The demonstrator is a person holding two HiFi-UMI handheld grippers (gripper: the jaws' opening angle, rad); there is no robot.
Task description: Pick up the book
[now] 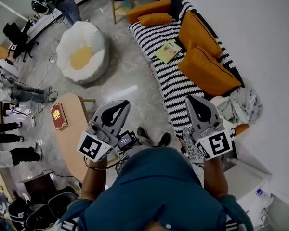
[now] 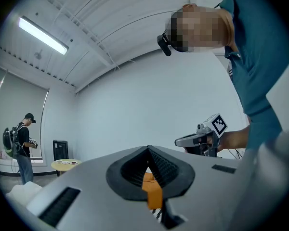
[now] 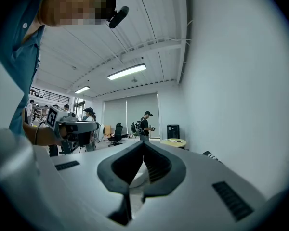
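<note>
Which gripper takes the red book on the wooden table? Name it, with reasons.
Left. The left gripper hangs right beside the wooden table bearing the red book; the right gripper is farther off, by the striped sofa.

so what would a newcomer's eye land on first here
Most likely the black-and-white striped sofa along the right of the head view, with its big orange cushions and a pale green book lying on the seat. Next, the egg-like white and yellow beanbag on the floor to its left. In the foreground, the left tool and right tool are both shut and empty.
</note>
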